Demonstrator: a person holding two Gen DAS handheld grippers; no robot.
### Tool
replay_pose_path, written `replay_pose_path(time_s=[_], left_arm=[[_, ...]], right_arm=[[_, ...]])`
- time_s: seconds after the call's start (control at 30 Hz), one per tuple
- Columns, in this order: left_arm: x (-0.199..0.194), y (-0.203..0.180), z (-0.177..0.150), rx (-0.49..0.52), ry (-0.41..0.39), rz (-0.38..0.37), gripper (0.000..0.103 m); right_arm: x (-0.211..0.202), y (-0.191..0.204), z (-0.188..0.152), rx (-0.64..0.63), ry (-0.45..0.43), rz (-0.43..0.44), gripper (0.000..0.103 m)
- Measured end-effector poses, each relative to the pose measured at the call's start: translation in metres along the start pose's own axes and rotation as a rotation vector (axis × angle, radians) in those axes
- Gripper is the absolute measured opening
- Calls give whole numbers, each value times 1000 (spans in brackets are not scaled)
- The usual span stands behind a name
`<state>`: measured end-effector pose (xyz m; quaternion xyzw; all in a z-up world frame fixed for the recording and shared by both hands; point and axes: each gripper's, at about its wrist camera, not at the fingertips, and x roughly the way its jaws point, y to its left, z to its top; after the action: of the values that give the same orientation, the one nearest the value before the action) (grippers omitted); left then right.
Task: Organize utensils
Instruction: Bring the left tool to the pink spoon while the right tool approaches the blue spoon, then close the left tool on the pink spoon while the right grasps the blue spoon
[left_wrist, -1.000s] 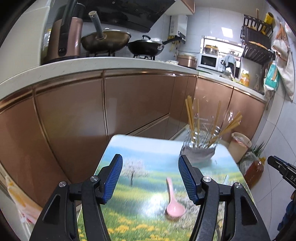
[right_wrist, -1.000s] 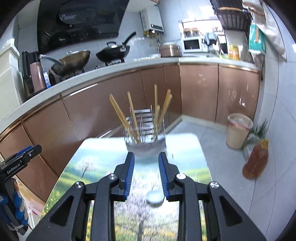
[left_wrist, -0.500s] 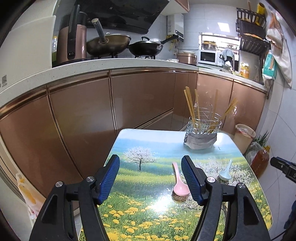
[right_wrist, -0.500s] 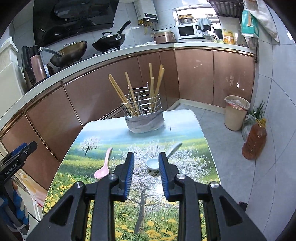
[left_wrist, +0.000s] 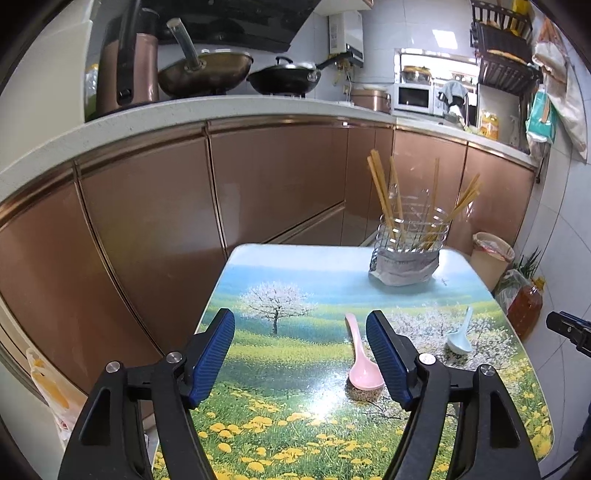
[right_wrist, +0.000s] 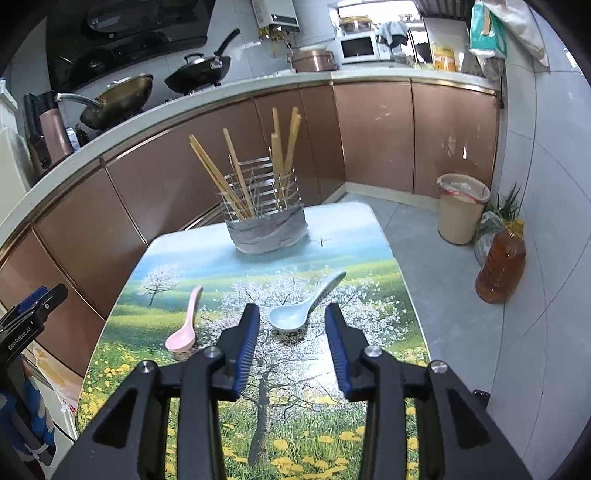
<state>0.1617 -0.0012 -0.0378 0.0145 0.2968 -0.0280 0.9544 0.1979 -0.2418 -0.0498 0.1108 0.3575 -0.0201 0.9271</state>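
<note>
A pink spoon (left_wrist: 360, 363) (right_wrist: 183, 325) and a pale blue spoon (left_wrist: 460, 334) (right_wrist: 303, 306) lie on the picture-printed table (left_wrist: 280, 421) (right_wrist: 295, 424). At the far end stands a wire utensil holder (left_wrist: 406, 254) (right_wrist: 267, 221) with several wooden chopsticks (right_wrist: 236, 177) in it. My left gripper (left_wrist: 301, 325) hovers over the table, its jaws opening and empty, the pink spoon just inside its right finger. My right gripper (right_wrist: 291, 317) is above the blue spoon's bowl; its jaws are opening and touch nothing.
Copper-fronted kitchen cabinets (left_wrist: 147, 229) ring the table on the left and far sides, with pans (left_wrist: 207, 72) on the counter. On the floor to the right stand a bin (right_wrist: 461, 208) and an amber bottle (right_wrist: 502, 262).
Both grippers came down nearer the table and tipped downward, so both spoons now show. The left jaws widened a little; the right jaws spread apart from nearly shut.
</note>
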Motion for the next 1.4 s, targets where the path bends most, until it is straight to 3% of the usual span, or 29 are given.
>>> replay_pose_path(time_s=[0.37, 0.5, 0.57, 0.73, 0.93, 1.2, 1.4], left_arm=[[76, -1, 5, -3, 110, 18, 74], [105, 1, 9, -29, 167, -13, 74], [120, 2, 10, -48, 215, -57, 74], [169, 0, 9, -105, 425, -203, 74], [212, -11, 2, -100, 591, -224, 74], [235, -24, -5, -91, 711, -247, 59], [245, -28, -4, -97, 742, -249, 53]], right_arm=[[75, -11, 14, 13, 111, -10, 35], [98, -19, 17, 27, 155, -15, 35], [110, -24, 19, 46, 191, -16, 35], [143, -36, 26, 102, 304, 8, 35], [179, -53, 36, 181, 431, 26, 35], [216, -55, 44, 198, 536, 12, 35], [229, -54, 47, 203, 564, 21, 35]])
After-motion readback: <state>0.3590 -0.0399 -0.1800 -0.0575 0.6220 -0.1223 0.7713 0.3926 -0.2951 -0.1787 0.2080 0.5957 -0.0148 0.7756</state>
